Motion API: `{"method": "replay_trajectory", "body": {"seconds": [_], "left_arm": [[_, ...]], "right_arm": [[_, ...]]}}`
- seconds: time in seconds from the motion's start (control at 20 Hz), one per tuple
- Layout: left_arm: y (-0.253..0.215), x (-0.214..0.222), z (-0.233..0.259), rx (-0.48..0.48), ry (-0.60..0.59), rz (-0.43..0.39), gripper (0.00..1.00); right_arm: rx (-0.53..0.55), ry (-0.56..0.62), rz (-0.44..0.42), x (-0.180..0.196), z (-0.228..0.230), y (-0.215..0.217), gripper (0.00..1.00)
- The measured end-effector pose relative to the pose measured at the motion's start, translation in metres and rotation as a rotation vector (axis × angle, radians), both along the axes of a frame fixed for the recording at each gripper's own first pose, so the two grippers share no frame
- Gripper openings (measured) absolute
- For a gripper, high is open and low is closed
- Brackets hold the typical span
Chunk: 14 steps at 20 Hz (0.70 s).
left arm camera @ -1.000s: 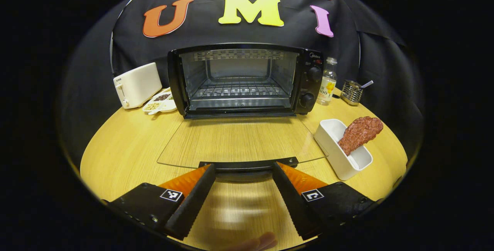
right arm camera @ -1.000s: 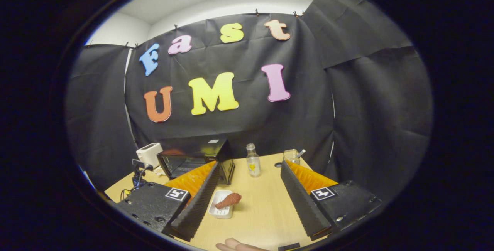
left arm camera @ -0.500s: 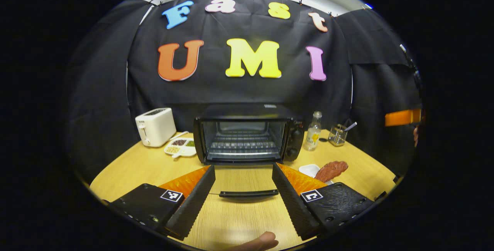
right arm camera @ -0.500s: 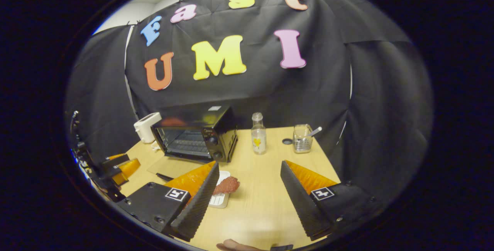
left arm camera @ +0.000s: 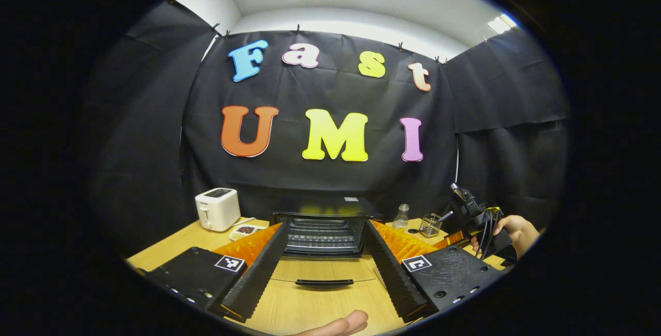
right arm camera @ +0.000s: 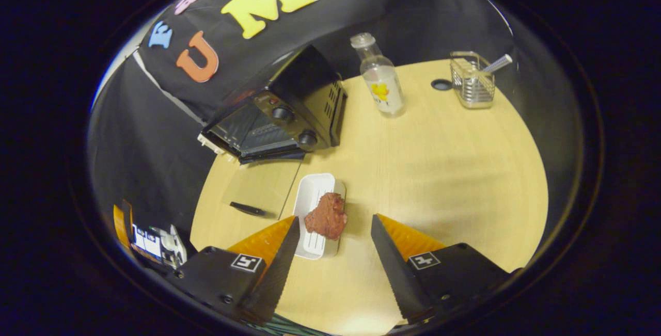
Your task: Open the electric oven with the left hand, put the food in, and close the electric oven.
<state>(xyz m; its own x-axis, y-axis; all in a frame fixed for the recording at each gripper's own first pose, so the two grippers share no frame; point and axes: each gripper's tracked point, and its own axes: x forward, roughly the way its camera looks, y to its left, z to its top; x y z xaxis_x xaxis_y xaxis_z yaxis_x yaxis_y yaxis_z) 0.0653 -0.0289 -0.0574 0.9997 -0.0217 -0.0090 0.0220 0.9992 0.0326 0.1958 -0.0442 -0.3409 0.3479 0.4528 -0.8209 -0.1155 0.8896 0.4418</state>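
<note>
1. Since the earlier frames we have pulled the left gripper [left arm camera: 324, 269] back and up from the oven door, while the right gripper [right arm camera: 333, 253] has tipped down over the food.
2. We see the table [right arm camera: 454, 171] as the largest thing, with the electric oven [right arm camera: 289, 109] at its far left side in the right gripper view.
3. The oven door [left arm camera: 323, 274] lies flat open toward us, and its handle [left arm camera: 324, 283] is at the near edge, between the left gripper's spread fingers but not touched by them.
4. The left gripper is wide open and holds nothing.
5. The white dish [right arm camera: 316, 212] stands on the table just right of the open door, and the food [right arm camera: 326, 217], a reddish-brown piece, rests on its near end.
6. The right gripper hovers above the food with its fingers spread apart, gripping nothing; the food sits just beside its left finger.
7. We judge that opening is done and the step in hand is picking up the food.
8. Next, the right gripper must come down so that the food is between both fingers, close on it, and carry it left onto the rack [left arm camera: 321, 233] inside the oven.
9. A bottle [right arm camera: 379, 80] and a wire holder [right arm camera: 471, 83] stand at the far side, well apart from this path.
</note>
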Motion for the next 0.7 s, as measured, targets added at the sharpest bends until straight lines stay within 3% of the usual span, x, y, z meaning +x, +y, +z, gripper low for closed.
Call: {"method": "replay_trajectory", "body": {"seconds": [0.15,0.2,0.25,0.3,0.35,0.45,0.7], "left_arm": [[0.012,-0.019,0.006,0.027,-0.014,0.042,0.95],[0.008,-0.028,0.002,0.020,0.004,0.024,0.95],[0.000,-0.038,-0.006,0.006,0.045,-0.013,0.95],[-0.006,-0.047,-0.010,-0.010,0.068,-0.041,0.95],[-0.012,-0.056,-0.005,-0.015,0.056,-0.067,0.96],[-0.017,-0.066,0.006,0.013,0.030,-0.097,0.95],[0.002,-0.081,0.019,0.020,-0.020,-0.035,0.95]], "right_arm": [[0.127,0.091,-0.048,0.007,-0.011,0.013,0.66],[0.164,0.120,-0.058,0.005,-0.011,0.018,0.54],[0.179,0.160,-0.080,0.001,-0.014,0.019,0.32],[0.175,0.187,-0.097,-0.002,-0.017,0.019,0.30],[0.173,0.193,-0.108,-0.004,-0.017,0.018,0.17],[0.174,0.197,-0.107,-0.010,-0.014,0.023,0.14],[0.017,0.073,-0.080,-0.025,0.009,0.019,0.11]]}}
